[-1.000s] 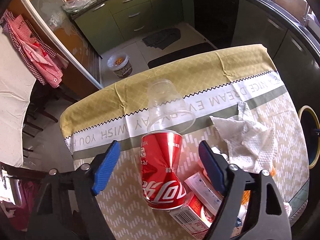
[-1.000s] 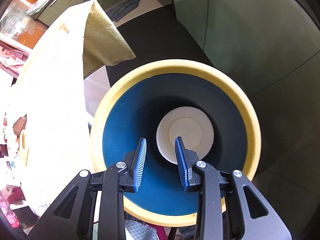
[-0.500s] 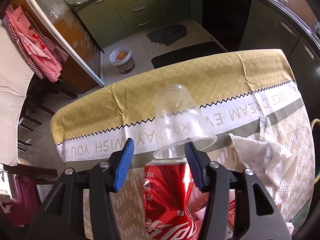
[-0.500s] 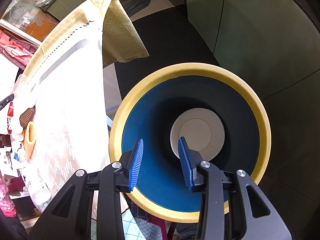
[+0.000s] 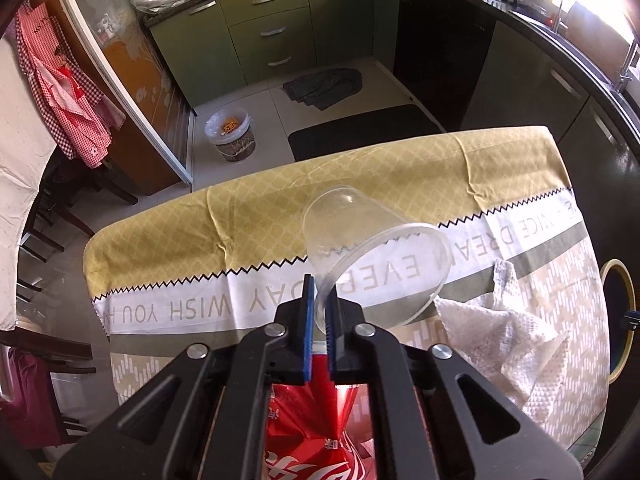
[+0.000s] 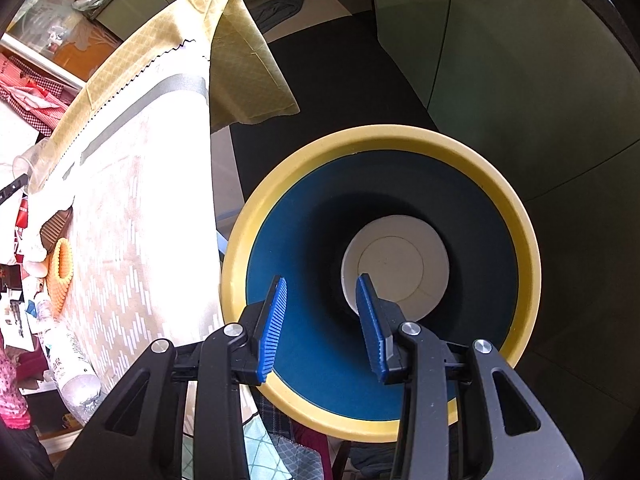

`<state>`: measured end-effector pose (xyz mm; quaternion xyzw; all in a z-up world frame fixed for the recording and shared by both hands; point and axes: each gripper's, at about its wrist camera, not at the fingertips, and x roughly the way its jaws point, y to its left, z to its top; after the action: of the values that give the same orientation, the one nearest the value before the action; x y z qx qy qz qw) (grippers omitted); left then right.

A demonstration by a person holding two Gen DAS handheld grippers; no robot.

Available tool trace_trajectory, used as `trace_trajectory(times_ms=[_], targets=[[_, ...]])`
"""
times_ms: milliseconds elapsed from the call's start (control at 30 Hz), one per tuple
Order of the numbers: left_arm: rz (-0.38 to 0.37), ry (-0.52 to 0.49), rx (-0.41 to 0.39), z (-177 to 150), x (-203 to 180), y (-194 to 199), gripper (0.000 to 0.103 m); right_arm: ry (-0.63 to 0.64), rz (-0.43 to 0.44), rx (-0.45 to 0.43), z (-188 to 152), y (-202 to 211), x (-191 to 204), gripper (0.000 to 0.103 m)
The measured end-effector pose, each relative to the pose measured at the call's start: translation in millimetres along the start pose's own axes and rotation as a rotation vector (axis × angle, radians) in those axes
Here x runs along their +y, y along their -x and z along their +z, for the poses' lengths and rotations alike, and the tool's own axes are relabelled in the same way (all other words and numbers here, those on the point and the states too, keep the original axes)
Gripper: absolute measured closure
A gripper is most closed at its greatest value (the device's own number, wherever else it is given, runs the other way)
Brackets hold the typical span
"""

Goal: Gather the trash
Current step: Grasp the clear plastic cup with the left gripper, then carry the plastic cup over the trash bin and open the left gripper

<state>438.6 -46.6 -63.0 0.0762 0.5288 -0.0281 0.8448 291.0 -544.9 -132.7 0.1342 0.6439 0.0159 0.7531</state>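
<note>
A clear plastic cup (image 5: 360, 240) lies tipped over on the tablecloth (image 5: 200, 232). My left gripper (image 5: 318, 292) is shut on its rim, which is pinched flat between the blue pads. Right below that gripper lies a dented red cola can (image 5: 312, 432). A crumpled white paper towel (image 5: 500, 340) sits to the right. My right gripper (image 6: 322, 292) hangs open over the blue bin with the yellow rim (image 6: 400, 132), nothing between its fingers. The bin's white bottom is bare. The cup (image 6: 32, 164) also shows at the far left of the right wrist view.
The bin stands on the floor beside the table's right edge (image 5: 622, 320). An orange foam net (image 6: 62, 276), a plastic bottle (image 6: 68, 364) and small packets lie on the near part of the table. A small bucket (image 5: 230, 136) and dark mats are on the kitchen floor.
The left jaws went from wide apart to shut on the cup's rim, and the cup tilted. The left gripper advanced over the can. The right gripper shifted a little over the bin.
</note>
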Motion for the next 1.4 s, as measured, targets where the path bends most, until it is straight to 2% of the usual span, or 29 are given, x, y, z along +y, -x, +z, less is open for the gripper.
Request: trace_trajectory(times_ms=[233, 400, 600, 767, 867, 967, 1100, 1233, 1267, 1400], targets=[[-0.039, -0.031, -0.018, -5.3, -14.8, 29.7, 0.098, 0.007, 0.001, -0.01, -4.1, 3.2, -1.9, 0.066], [-0.104, -0.092, -0.021, -20.6, -43.9, 66.0, 0.098, 0.003, 0.005, -0.026, -9.6, 10.1, -6.5, 0.066], [-0.219, -0.242, -0.055, -49.1, -116.8, 119.9, 0.098, -0.004, 0.003, -0.078, -24.5, 34.4, -17.6, 0.066], [-0.334, -0.407, -0.065, -68.4, -207.6, 146.0, 0.098, -0.016, -0.007, -0.127, -45.6, 60.9, -32.8, 0.066], [-0.384, -0.502, -0.037, -75.0, -269.2, 138.8, 0.098, -0.022, -0.017, -0.148, -61.0, 74.5, -42.8, 0.066], [-0.403, -0.569, 0.001, -78.4, -327.8, 113.3, 0.098, -0.029, -0.021, -0.166, -78.2, 86.0, -53.6, 0.066], [-0.392, -0.614, 0.046, -86.3, -398.5, 78.0, 0.098, -0.049, -0.023, -0.18, -101.4, 96.2, -71.5, 0.066], [-0.36, -0.627, 0.089, -89.3, -441.0, 41.3, 0.098, -0.078, -0.027, -0.179, -119.6, 102.2, -92.4, 0.066], [-0.352, -0.633, 0.094, -90.4, -447.5, 35.3, 0.096, -0.085, -0.029, -0.179, -122.4, 103.2, -97.3, 0.065], [-0.347, -0.639, 0.107, -96.8, -455.6, 29.6, 0.07, -0.107, -0.032, -0.184, -130.4, 106.4, -112.8, 0.065]])
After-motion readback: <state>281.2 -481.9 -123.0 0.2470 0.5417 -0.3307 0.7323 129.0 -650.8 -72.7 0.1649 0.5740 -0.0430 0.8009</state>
